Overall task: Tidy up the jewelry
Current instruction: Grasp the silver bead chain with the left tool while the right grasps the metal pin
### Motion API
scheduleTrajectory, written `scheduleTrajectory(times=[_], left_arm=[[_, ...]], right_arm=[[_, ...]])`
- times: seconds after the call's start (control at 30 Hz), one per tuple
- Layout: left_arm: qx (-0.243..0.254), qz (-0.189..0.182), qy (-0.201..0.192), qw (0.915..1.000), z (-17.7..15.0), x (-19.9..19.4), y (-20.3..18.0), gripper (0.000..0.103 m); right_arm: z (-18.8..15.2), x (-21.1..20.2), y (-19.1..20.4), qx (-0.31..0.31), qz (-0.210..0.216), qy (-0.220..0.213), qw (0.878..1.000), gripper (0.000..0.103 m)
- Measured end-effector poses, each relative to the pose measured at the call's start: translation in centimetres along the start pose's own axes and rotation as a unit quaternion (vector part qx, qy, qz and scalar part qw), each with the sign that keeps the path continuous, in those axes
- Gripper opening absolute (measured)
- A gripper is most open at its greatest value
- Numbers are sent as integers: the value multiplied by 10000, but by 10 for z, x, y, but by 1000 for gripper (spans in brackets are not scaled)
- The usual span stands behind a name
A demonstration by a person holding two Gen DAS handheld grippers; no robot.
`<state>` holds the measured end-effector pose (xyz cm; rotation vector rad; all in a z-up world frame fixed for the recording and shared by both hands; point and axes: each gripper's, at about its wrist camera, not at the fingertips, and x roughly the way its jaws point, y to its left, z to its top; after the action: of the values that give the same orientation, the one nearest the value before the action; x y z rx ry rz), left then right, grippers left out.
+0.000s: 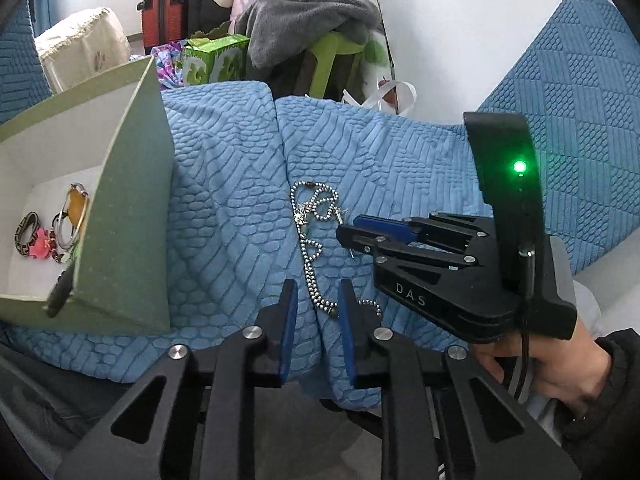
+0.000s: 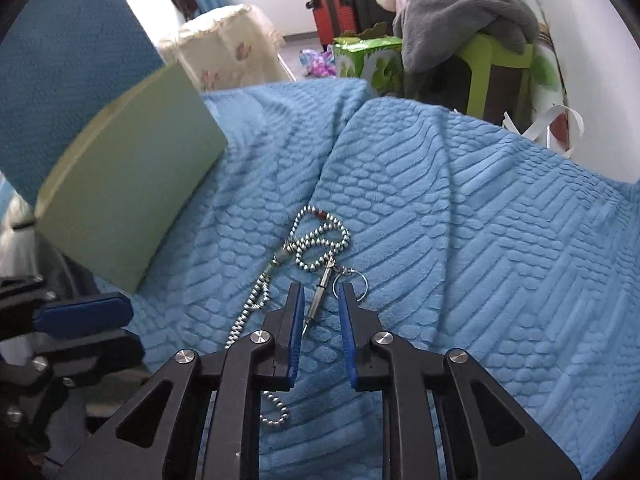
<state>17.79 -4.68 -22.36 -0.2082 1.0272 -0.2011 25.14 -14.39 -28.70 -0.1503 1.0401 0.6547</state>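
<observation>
Chain [image 2: 320, 236]: it lies on the blue cover [image 2: 460, 220], part bunched in loops, part running as a loose tail toward you. It is silver ball chain with a small metal rod [image 2: 318, 300] and a ring [image 2: 354, 278] at one end.

Box [image 1: 132, 208]: green, open, on your left, near the chain but not touching it. Inside you see bracelets [image 1: 52, 232] already lying on the white bottom.

Left gripper [image 1: 316, 300]: jaws are open, one finger on each side of the chain tail, low over the cover. It holds nothing.

Right gripper [image 2: 320, 304]: jaws are open too, with the rod between the pads (if a pad touches the rod, I cannot tell).

How it handles: I judge the chain light, fully limp and a little slippery. It will hang and swing when you lift it, and the loops can catch each other. The rod is stiff, so it is the surest place to close on. The ring is thin and may slip out.

Where to hold: take the rod with your right gripper and the tail with your left, so the whole length comes up together.

Risk: the plush cover is soft, so pads pressed too low may pinch fabric with the beads.
</observation>
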Motion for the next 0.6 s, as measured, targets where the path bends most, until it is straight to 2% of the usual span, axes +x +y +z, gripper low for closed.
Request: scheduleTrajectory(times=[0.13, 0.2, 0.27, 0.6], left_arm=[[-40, 9, 38, 10000, 1, 7, 1, 19], [-105, -30, 87, 9999, 2, 12, 2, 19], [-122, -33, 125, 9998, 3, 16, 2, 19], [-13, 134, 142, 9998, 17, 38, -7, 19]], right_arm=[[-2, 1, 7, -333, -157, -33, 9993, 12], [-3, 2, 13, -554, -369, -33, 9978, 7], [-4, 1, 12, -497, -330, 5, 9982, 3], [-9, -20, -18, 143, -203, -132, 9996, 3]])
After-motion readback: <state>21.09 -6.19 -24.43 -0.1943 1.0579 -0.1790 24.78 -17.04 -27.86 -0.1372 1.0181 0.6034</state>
